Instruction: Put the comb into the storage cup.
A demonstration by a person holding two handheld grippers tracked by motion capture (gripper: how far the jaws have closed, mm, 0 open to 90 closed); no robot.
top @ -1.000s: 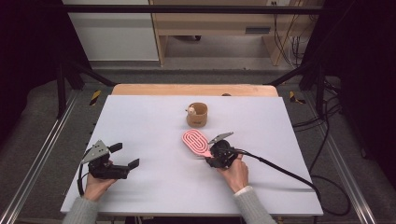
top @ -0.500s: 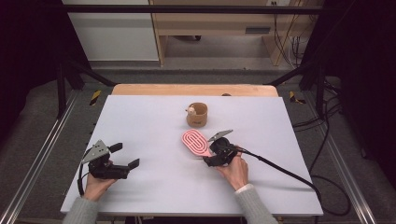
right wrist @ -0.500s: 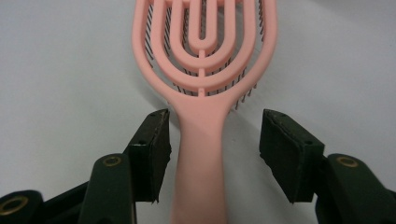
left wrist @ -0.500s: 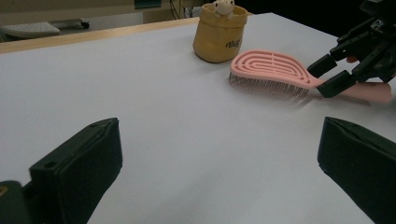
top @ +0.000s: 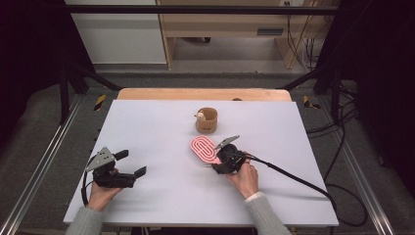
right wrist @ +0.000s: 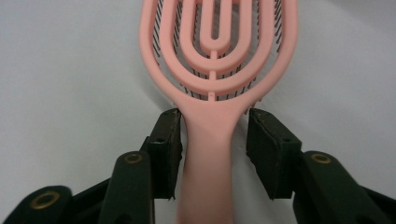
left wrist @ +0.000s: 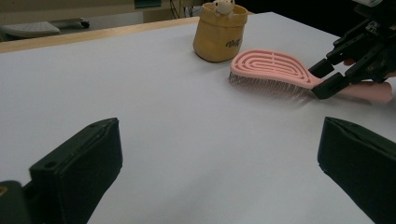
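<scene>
A pink vented hairbrush [top: 203, 148] lies bristles down on the white table [top: 161, 122], right of centre. My right gripper [top: 218, 162] straddles the brush's handle [right wrist: 210, 154] just below the head [right wrist: 215, 46]. Its jaws have just been closing on the handle; the left pad [right wrist: 168, 149] sits against it and a thin gap remains at the right pad [right wrist: 271, 149]. The left gripper view shows the same straddle [left wrist: 327, 79] on the brush [left wrist: 271, 65]. My left gripper [top: 132, 163] rests open at the front left, with nothing between its jaws [left wrist: 222, 140].
A tan fabric cup [top: 207, 121] with a small toy in it stands behind the brush, also seen in the left gripper view [left wrist: 220, 32]. A wooden strip [top: 195, 94] runs along the table's far edge. The right gripper's cable [top: 293, 176] trails off to the right.
</scene>
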